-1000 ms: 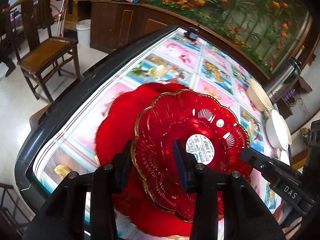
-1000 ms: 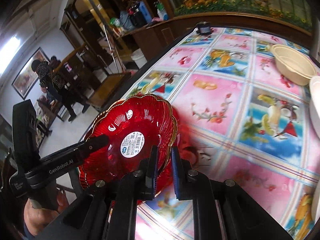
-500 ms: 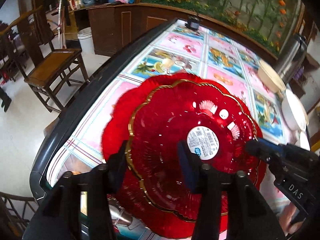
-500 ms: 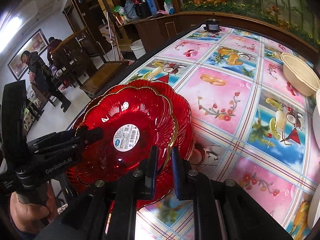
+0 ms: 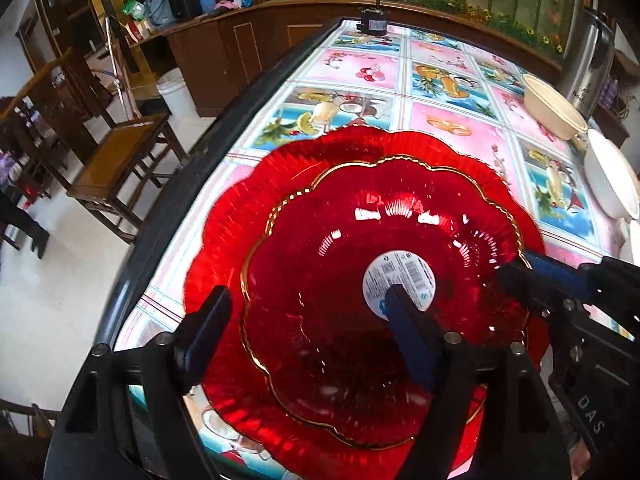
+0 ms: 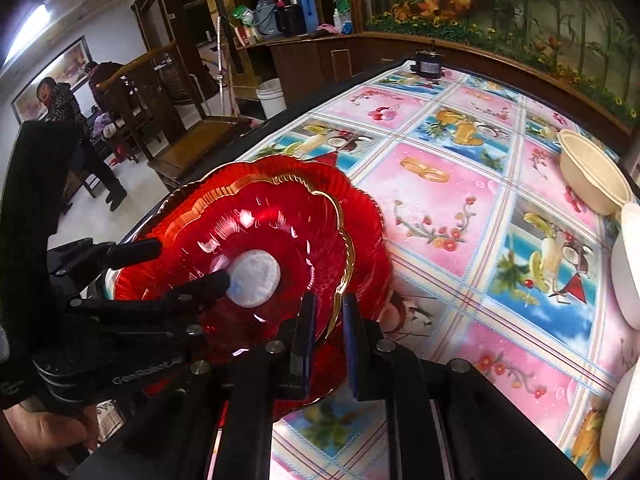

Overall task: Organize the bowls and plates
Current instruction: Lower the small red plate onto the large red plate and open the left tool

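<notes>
Red scalloped plate [image 5: 340, 280] sits nested on the larger red plate [image 5: 248, 200], left claw [image 5: 304, 312] opening astride its rim, right claw [image 6: 326, 320] pinching the opposite edge.

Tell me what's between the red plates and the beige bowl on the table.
Nothing stands there. In the right wrist view only bare patterned tablecloth lies between the red plates and the beige bowl; the left wrist view shows the same.

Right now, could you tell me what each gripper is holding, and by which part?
The right gripper pinches the smaller red plate by its gold rim. The left gripper holds nothing; its jaws are opening, straddling the opposite rim.
</notes>
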Demonstrator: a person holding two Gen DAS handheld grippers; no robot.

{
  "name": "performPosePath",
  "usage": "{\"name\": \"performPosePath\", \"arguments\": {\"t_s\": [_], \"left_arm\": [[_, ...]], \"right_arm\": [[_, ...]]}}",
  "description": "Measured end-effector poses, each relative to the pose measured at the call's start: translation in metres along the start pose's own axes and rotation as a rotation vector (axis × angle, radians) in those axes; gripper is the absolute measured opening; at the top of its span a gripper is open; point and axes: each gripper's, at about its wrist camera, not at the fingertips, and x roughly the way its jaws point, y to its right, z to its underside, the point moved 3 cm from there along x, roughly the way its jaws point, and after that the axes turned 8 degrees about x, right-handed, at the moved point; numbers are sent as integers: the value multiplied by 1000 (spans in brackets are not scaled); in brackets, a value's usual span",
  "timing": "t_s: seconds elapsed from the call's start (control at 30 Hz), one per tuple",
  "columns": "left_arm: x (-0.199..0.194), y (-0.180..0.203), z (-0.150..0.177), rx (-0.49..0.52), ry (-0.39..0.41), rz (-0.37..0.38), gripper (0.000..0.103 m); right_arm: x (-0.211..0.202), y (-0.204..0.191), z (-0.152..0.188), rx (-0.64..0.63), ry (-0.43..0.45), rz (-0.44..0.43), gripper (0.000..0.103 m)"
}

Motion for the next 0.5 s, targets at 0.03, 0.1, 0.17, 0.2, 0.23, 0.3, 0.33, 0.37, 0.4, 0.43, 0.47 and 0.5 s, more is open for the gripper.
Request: {"name": "performPosePath", "arguments": {"t_s": [0.03,0.1,0.17,0.2,0.23,0.3,0.33,0.37,0.4,0.43,0.47,0.5], "left_arm": [[-1,0,-1,5,2,-7,81],[-2,-1,-1,3,3,-7,81],[-4,-2,-2,2,7,-10,82],[-5,-3,-2,0,8,-10,83],[-6,-4,-2,-4,11,-6,83],[-9,-6,-2,-13,19,1,83],[-12,-7,-3,-19,26,4,83],[-14,-8,-4,-24,32,6,83],[-15,-9,-4,-26,35,8,83],[-18,-10,-5,-34,45,14,83],[-22,-11,-6,-43,55,21,83],[-24,-12,-7,-48,64,29,83]], "right_arm": [[0,0,0,-2,2,2,13],[0,-1,1,-8,7,8,13],[0,1,0,4,5,-11,15],[-1,1,0,11,6,-20,17],[-2,2,-1,16,9,-21,17],[-4,3,-2,19,16,-29,18],[-6,4,-3,26,19,-38,18],[-8,5,-3,31,24,-43,19],[-10,6,-4,32,29,-44,22],[-12,7,-5,35,37,-44,24],[-15,8,-5,40,46,-46,25],[-17,9,-6,44,53,-50,25]]}}
